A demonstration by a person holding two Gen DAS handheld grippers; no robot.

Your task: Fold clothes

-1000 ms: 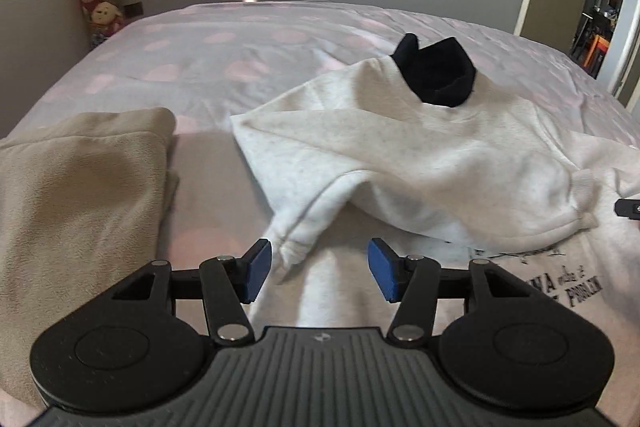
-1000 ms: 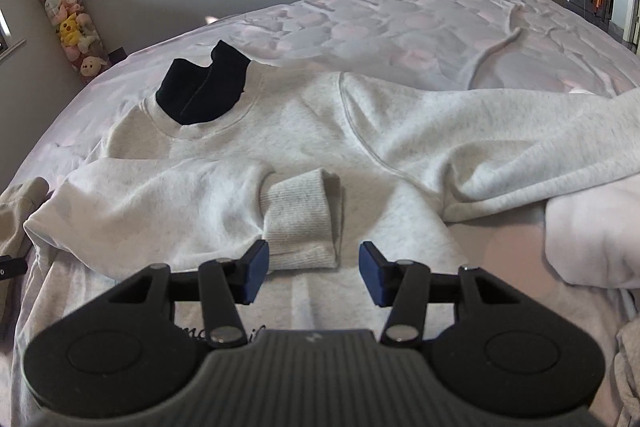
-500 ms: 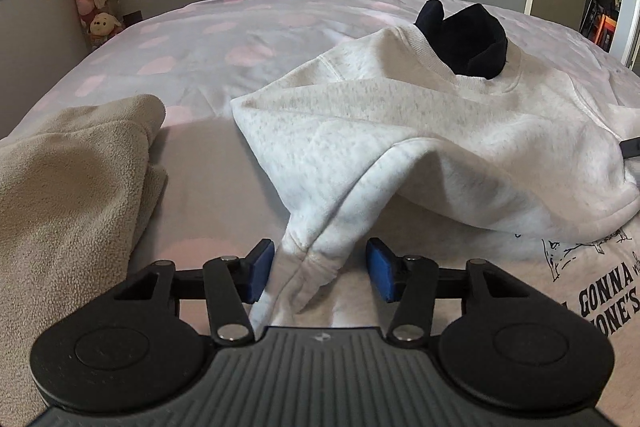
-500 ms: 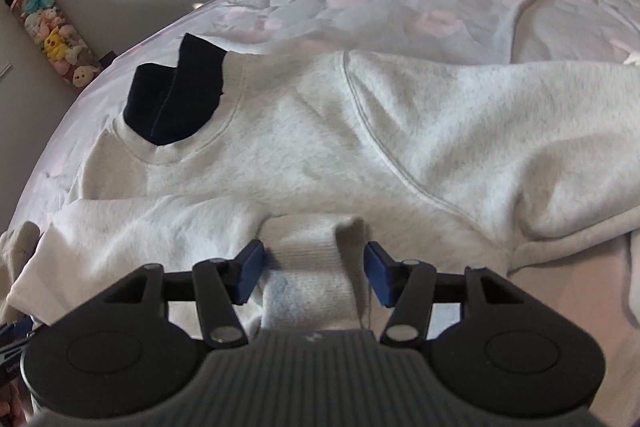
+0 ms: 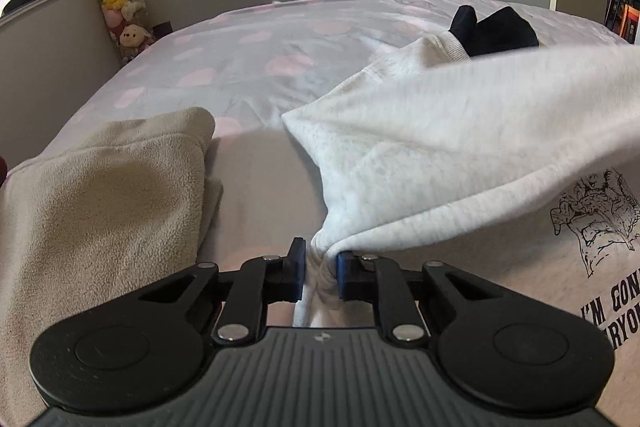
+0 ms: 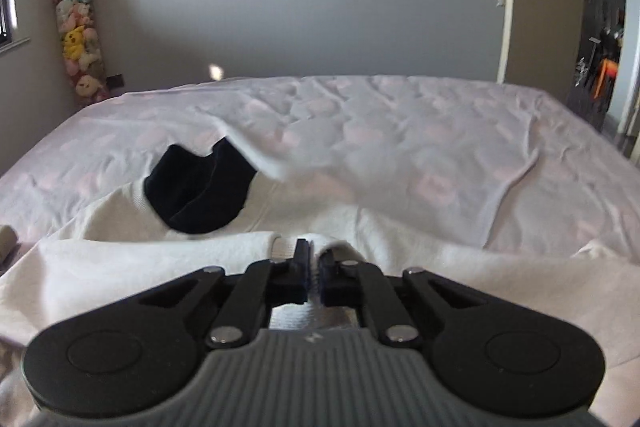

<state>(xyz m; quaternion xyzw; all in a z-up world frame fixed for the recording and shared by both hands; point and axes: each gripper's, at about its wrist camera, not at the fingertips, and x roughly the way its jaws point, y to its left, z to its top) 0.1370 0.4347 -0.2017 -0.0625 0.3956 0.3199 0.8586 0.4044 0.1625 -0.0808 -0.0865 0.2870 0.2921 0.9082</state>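
I read the bed [image 6: 400, 131], under a quilted pink-spotted cover, ahead of both jaws. The heathered grey fleece sweatshirt [image 5: 440, 131] lies partly gathered, fold unfinished. Left gripper [image 5: 321, 269] clamps a bunched edge; right gripper [image 6: 315, 273] clenches its ribbed cuff. Beige fleece [image 5: 108, 195] lies left; a dark sock [image 6: 200, 187] beyond.

I'm seeing the sweatshirt [image 5: 460, 131] showing as soft, matt fleece cloth — lightly flecked. The blanket [image 5: 100, 195] beside it is looking nubbly and matt; the gripper [image 5: 321, 273] housing is showing ribbed matt plastic.
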